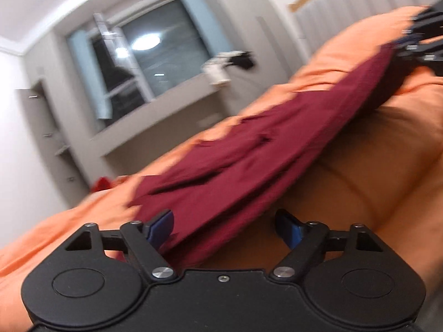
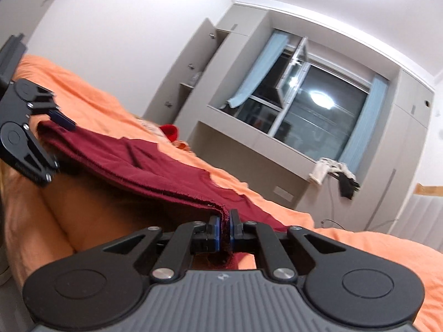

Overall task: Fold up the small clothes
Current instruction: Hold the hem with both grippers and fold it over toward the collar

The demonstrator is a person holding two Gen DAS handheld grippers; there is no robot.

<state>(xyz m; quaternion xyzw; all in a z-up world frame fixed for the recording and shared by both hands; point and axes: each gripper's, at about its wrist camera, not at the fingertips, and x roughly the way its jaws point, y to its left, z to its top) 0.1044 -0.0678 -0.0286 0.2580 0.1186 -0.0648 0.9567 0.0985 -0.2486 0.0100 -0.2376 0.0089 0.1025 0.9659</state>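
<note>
The dark red garment [image 2: 144, 163] hangs stretched between the two grippers, lifted above an orange duvet [image 2: 360, 251] that covers the bed. The right gripper [image 2: 224, 229] has its blue pads pressed tight on a bunched edge of the cloth, frayed hem showing just above the pads. At the other end the left gripper [image 1: 224, 228] stands with its jaws well apart; the garment's edge lies between them, against the left-hand pad, and the other pad is clear of the cloth, so no pinch shows there. The right wrist view shows that gripper from the side with the cloth corner just under its upper blue finger [image 2: 63, 120].

The duvet is puffy and creased, with a deep shaded fold under the raised cloth. A small bright red item [image 2: 169, 131] lies on the far side of the bed.

Beyond the bed the room has white walls and a grey built-in unit framing a window [image 2: 313, 110]. The glass is dark and reflects a round ceiling light; one sash stands tilted open, and pale blue curtains [image 2: 360, 121] hang at each side. On the sill lie a white object and something black [image 2: 347, 184] draped over the edge. Open grey shelves [image 2: 191, 83] sit left of the window. A pale padded headboard [image 1: 357, 2] with a wooden strip above it shows behind the bed in the left wrist view.
</note>
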